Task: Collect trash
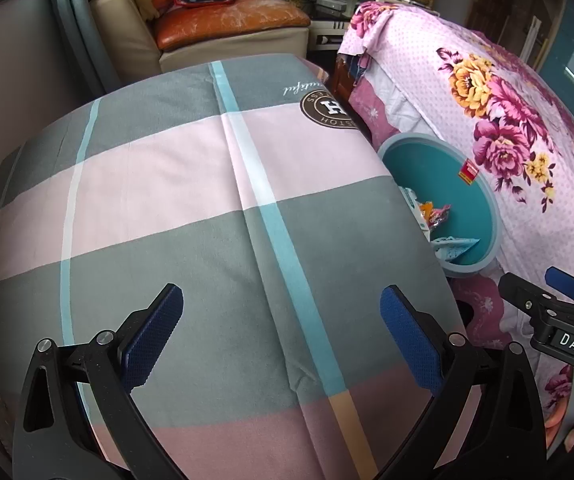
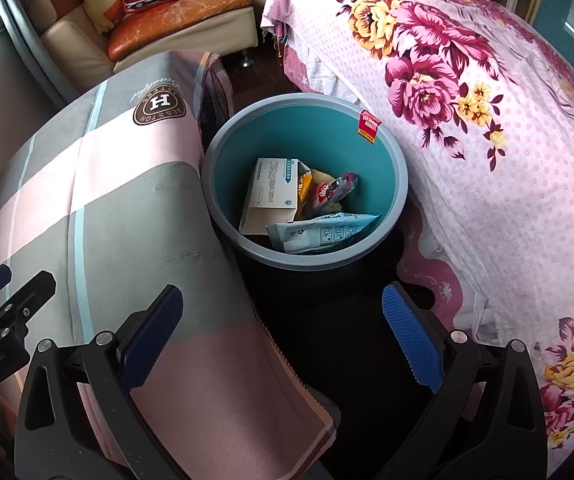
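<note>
Trash mostly collected already, by the look of it: nothing loose visible on the checked cloth [image 1: 191, 208] filling the centre and left of the left wrist view, nor on the flowered bedspread [image 2: 487, 120] along the right of the right wrist view. Probably near the end of the task, though parts of the room beyond both frames cannot be judged.

Bin [image 2: 387, 216], teal inside with a grey rim, centred in the right wrist view, wedged between cloth-covered surface and bed; seen again at right of centre in the left wrist view, half hidden behind the cloth edge. Inside: white carton [image 2: 273, 196] leaning against the left wall, pale blue pouch [image 2: 323, 234] lying across the lower front, dark red wrapper [image 2: 337, 188] and an orange-yellow packet [image 2: 306, 184] bunched behind them. Red sticker [image 2: 369, 126] on the upper right of the rim. Well under half full.

Left gripper [image 1: 281, 336] spread wide over the cloth, holding nothing. Right gripper [image 2: 283, 336] likewise spread wide and empty, hanging above the dark floor gap just below the bin.
</note>
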### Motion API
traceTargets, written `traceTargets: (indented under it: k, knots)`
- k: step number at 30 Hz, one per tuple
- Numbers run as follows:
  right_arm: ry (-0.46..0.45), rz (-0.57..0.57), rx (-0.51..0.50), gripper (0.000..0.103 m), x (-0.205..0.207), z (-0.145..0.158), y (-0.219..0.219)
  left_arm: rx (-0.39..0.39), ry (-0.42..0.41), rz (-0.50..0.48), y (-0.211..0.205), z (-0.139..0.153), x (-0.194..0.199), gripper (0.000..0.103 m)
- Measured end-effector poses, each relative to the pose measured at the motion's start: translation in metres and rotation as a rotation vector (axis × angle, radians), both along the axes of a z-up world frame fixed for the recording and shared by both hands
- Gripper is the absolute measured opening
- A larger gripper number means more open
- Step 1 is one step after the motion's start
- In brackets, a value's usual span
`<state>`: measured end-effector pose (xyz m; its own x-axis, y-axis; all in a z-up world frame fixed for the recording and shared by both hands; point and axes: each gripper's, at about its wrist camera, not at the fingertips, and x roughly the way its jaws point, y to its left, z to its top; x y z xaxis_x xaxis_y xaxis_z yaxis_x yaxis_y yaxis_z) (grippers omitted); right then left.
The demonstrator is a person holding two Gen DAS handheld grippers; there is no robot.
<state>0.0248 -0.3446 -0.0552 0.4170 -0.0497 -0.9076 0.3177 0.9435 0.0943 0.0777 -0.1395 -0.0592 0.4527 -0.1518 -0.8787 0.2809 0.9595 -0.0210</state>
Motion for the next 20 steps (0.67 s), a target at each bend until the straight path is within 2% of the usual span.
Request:
traceTargets:
  k: [20]
  knots:
    - [-0.001, -0.002, -0.044, 0.096, -0.004, 0.012, 0.006, -0.004, 0.007, 0.026, 0.01, 0.0, -0.003, 0.099]
